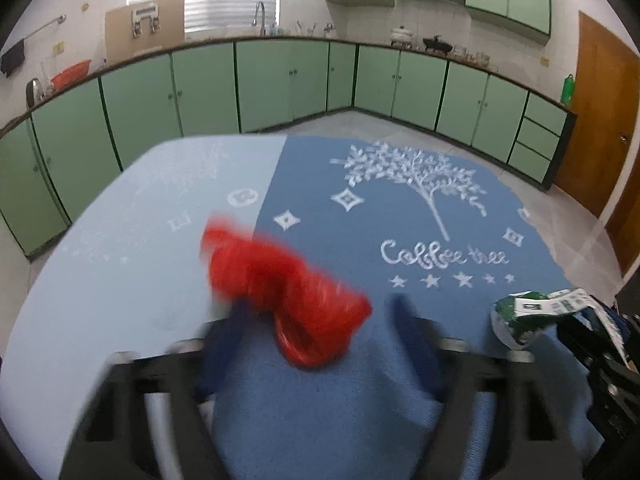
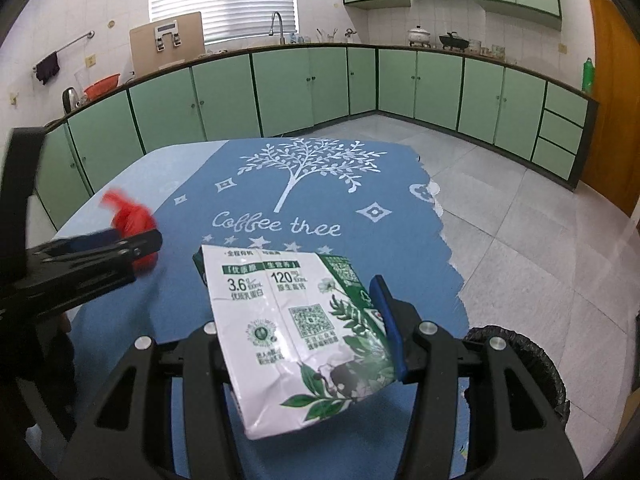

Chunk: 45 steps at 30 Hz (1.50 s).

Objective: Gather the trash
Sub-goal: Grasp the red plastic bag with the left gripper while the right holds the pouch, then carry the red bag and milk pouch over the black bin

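Note:
A crumpled red plastic bag [image 1: 280, 288] lies on the blue tablecloth [image 1: 400, 216], blurred, between the fingers of my left gripper [image 1: 320, 320], which is open around it. In the right wrist view the red bag [image 2: 130, 220] shows behind the left gripper's finger [image 2: 100, 248]. My right gripper [image 2: 304, 328] is shut on a flattened white and green milk carton [image 2: 288, 320] and holds it above the table. The carton [image 1: 528, 312] also shows at the right of the left wrist view.
A black-lined trash bin [image 2: 520, 360] stands on the tiled floor by the table's right edge. Green kitchen cabinets [image 1: 280, 80] run along the back walls. A wooden door [image 1: 600, 120] is at the right.

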Motion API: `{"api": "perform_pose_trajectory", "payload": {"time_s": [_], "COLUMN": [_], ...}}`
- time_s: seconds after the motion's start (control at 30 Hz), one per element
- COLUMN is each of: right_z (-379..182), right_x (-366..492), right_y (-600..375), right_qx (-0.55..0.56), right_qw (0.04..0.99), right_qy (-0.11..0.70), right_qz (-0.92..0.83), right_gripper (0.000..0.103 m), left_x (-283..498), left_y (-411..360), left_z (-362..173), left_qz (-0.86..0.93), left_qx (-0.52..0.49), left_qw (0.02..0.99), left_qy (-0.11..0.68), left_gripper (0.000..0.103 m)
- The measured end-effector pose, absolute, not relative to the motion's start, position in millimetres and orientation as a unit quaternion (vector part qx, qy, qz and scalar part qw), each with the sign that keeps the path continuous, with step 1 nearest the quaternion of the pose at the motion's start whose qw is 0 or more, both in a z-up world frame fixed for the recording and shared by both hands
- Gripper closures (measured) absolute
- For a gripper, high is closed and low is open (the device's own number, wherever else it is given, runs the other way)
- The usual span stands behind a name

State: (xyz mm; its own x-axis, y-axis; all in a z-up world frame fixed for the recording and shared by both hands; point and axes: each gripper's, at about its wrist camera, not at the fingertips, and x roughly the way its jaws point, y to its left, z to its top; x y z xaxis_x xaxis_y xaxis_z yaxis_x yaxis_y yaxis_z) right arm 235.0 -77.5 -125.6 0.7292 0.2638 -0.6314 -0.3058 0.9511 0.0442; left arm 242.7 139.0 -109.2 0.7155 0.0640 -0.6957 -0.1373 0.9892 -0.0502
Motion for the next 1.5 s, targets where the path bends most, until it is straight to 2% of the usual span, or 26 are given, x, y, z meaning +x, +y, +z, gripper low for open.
{"api": "perform_pose_trajectory", "payload": {"time_s": [0.03, 0.17, 0.23, 0.4, 0.77, 0.83, 0.9, 0.93, 0.97, 1.07, 1.23, 1.3, 1.37, 1.43, 1.5], "right_z": [-126, -126, -128, -127, -118, -118, -119, -120, -120, -122, -124, -125, -125, -124, -122], "right_x": [234, 228, 225, 215, 216, 220, 223, 225, 226, 227, 228, 229, 229, 228, 226], "right_y": [-77, -74, -71, -67, -59, -56, -52, -51, -49, -45, -44, -43, -42, -42, -43], "right_qx": [-0.031, -0.033, -0.036, -0.025, -0.048, -0.05, -0.058, -0.061, -0.066, -0.074, -0.081, -0.085, -0.093, -0.1, -0.101], "right_qw": [0.929, 0.924, 0.92, 0.907, 0.906, 0.905, 0.902, 0.901, 0.901, 0.898, 0.893, 0.89, 0.888, 0.886, 0.886], "right_qy": [0.335, 0.343, 0.35, 0.369, 0.368, 0.369, 0.372, 0.373, 0.373, 0.375, 0.381, 0.385, 0.387, 0.387, 0.385], "right_qz": [0.155, 0.165, 0.173, 0.201, 0.205, 0.207, 0.211, 0.212, 0.213, 0.217, 0.224, 0.227, 0.231, 0.235, 0.237], "right_gripper": [0.052, 0.039, 0.028, 0.019, 0.014, 0.013, 0.013, 0.013, 0.013, 0.013, 0.014, 0.017, 0.019, 0.023, 0.034], "left_x": [245, 236, 231, 210, 156, 153, 152, 152, 153, 159, 173, 179, 182, 184, 182], "left_y": [142, 154, 155, 155, 150, 149, 149, 149, 150, 153, 159, 160, 162, 162, 162], "left_z": [-115, -115, -114, -112, -113, -112, -110, -109, -107, -106, -110, -113, -117, -120, -119], "left_qz": [0.045, 0.045, 0.047, 0.036, -0.011, -0.012, -0.016, -0.01, -0.005, 0.004, 0.015, 0.014, 0.003, -0.003, -0.002], "left_qx": [-0.063, -0.096, -0.088, -0.082, -0.065, -0.062, -0.068, -0.069, -0.068, -0.073, -0.082, -0.082, -0.091, -0.098, -0.096], "left_qw": [0.92, 0.921, 0.922, 0.924, 0.917, 0.917, 0.918, 0.919, 0.922, 0.922, 0.919, 0.918, 0.915, 0.912, 0.915], "left_qy": [0.383, 0.374, 0.373, 0.372, 0.392, 0.393, 0.391, 0.388, 0.382, 0.38, 0.384, 0.389, 0.394, 0.398, 0.393], "left_gripper": [0.072, 0.089, 0.091, 0.094, 0.094, 0.091, 0.074, 0.06, 0.054, 0.045, 0.041, 0.044, 0.069, 0.081, 0.084]}}
